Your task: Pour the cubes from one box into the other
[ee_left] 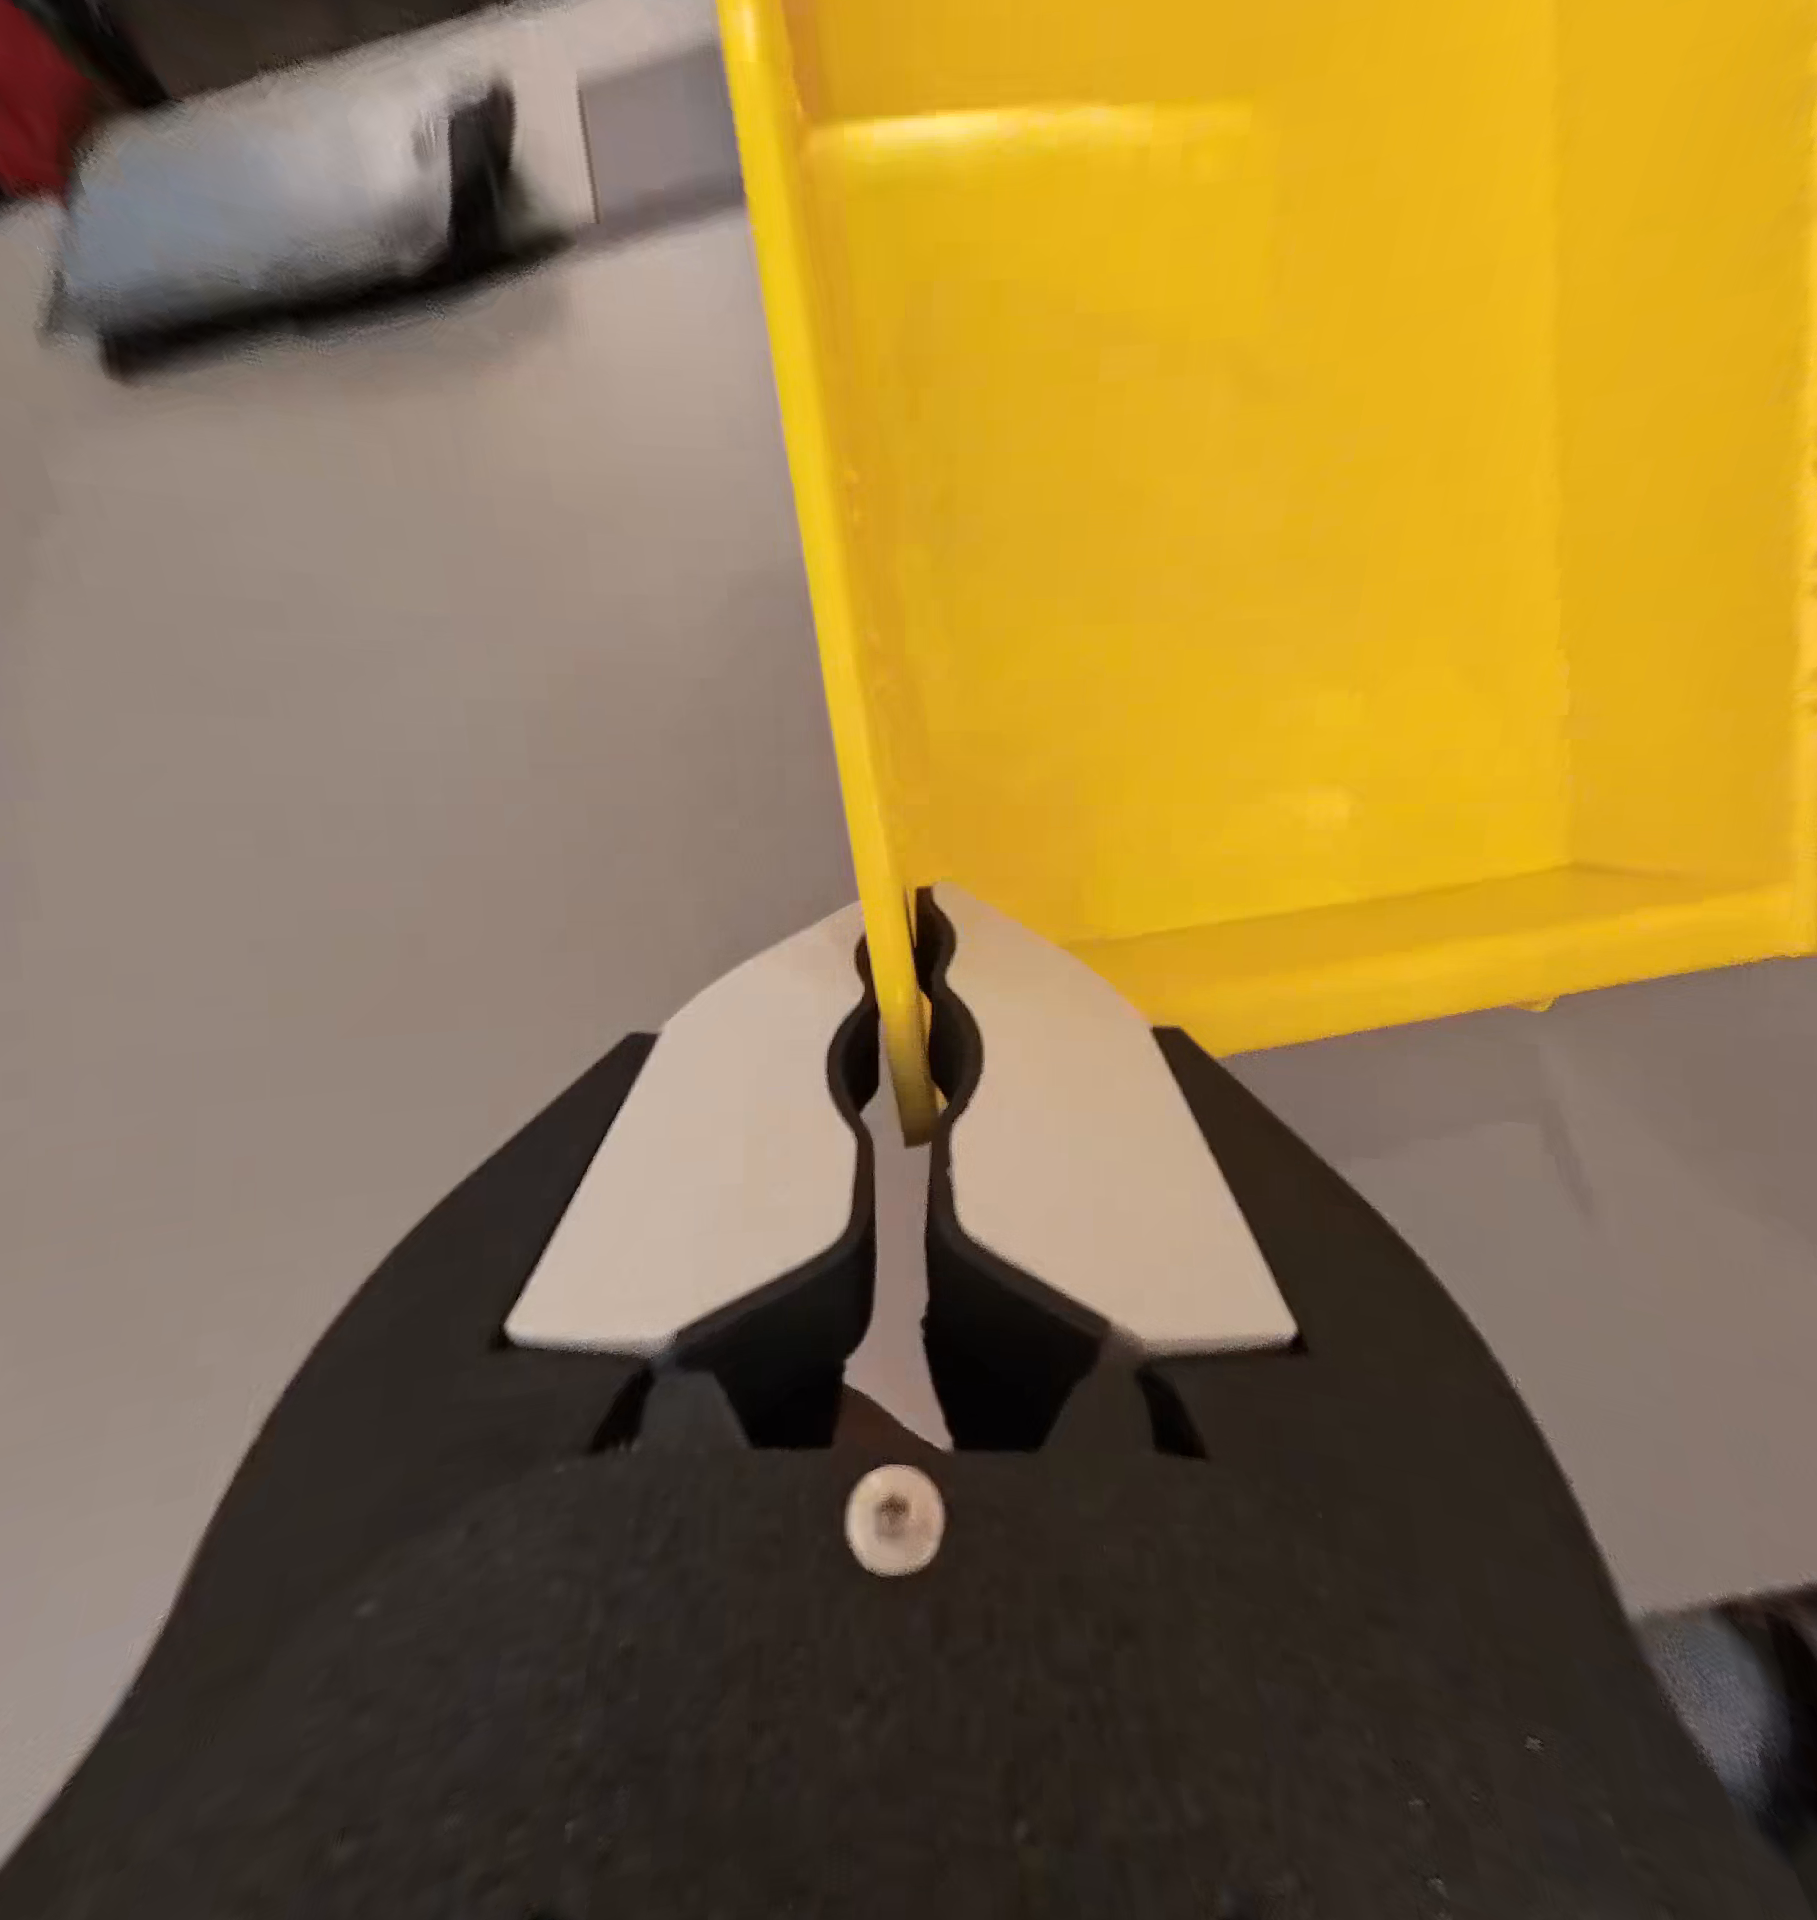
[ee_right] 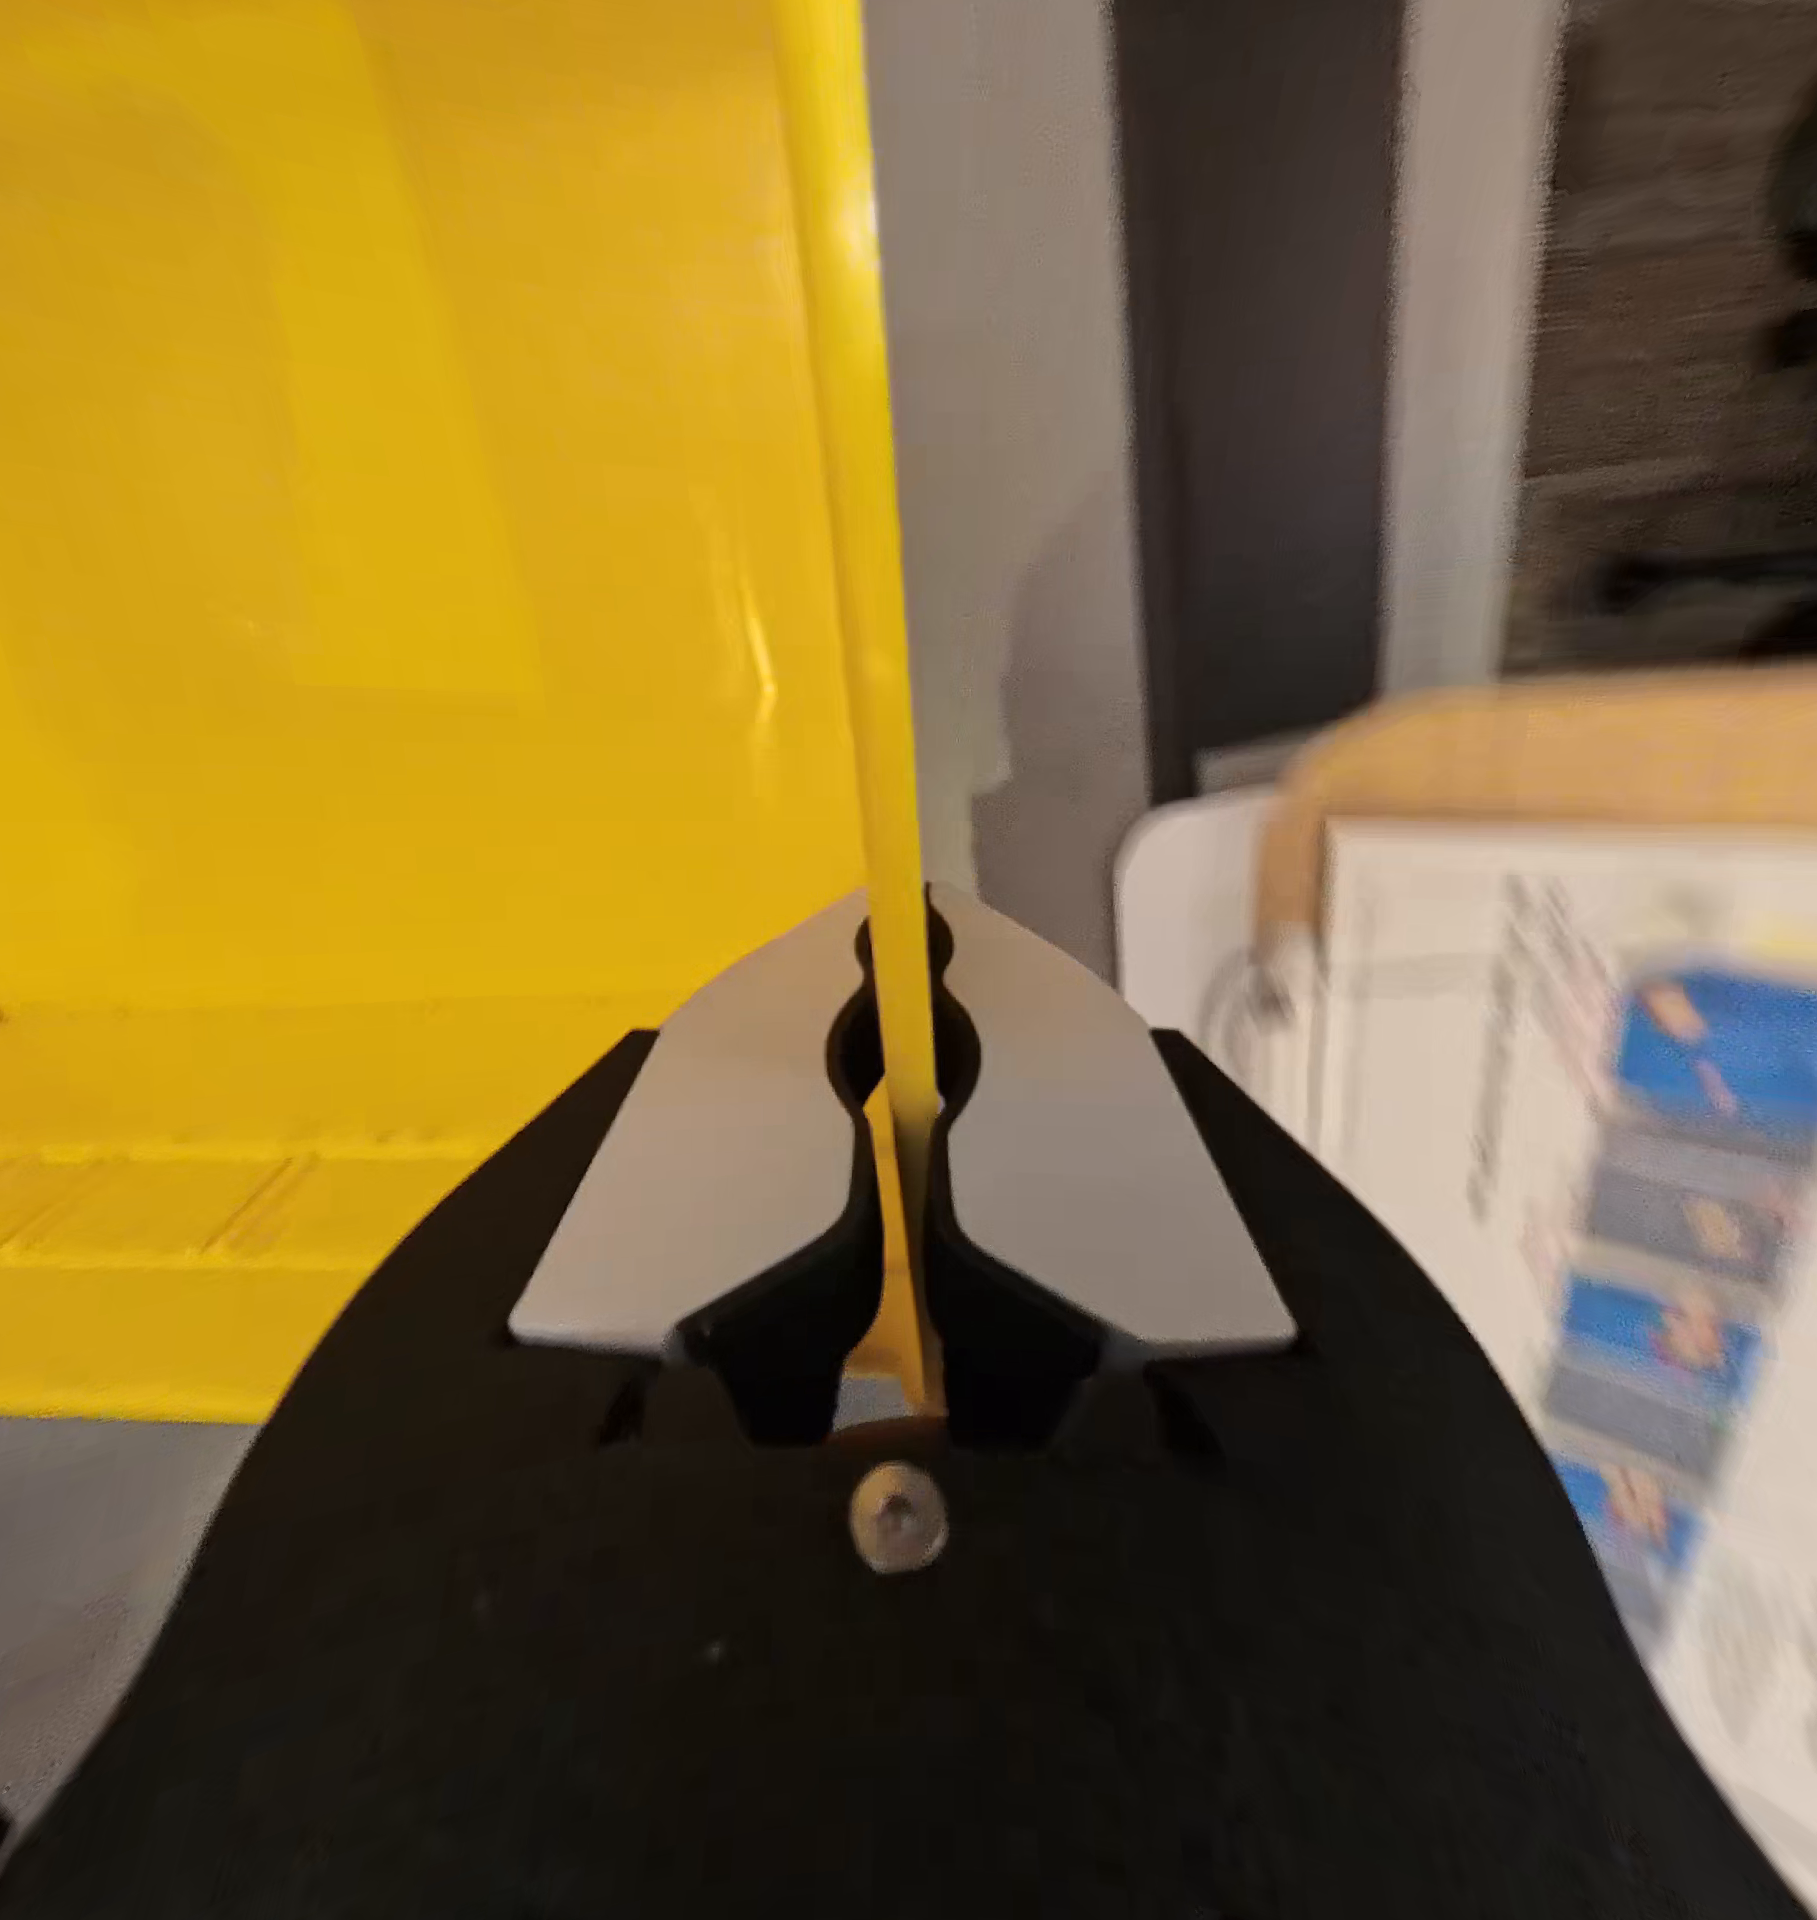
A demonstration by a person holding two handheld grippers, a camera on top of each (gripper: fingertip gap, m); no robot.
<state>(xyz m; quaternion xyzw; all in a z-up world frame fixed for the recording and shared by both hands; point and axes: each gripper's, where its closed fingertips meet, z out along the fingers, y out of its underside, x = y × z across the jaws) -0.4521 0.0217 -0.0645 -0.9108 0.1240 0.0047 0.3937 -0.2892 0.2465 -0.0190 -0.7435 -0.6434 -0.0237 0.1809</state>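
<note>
Yellow box (ee_left: 1299, 520): plastic, held up between the two grippers, one wall edge pinched by each. Its open inside faces the cameras; the part of the interior that shows holds nothing, no cubes visible. Recessed panel and ribbed rim seen in the left wrist view.

Left gripper (ee_left: 909, 997): jaws nearly closed, clamped on the thin yellow wall edge, which ends partway into the notched gap. Box body extends up and to the right of it.

Right gripper (ee_right: 899, 997): jaws nearly closed on the opposite wall of the yellow box (ee_right: 364, 623); the edge runs deep between the fingers, almost to the screw. Box body lies to its left.

Grey surface (ee_left: 312, 727) beneath, with a blurred dark and grey object (ee_left: 291, 218) at far left. Right wrist view: blurred white printed box (ee_right: 1610, 1195) to the right.
</note>
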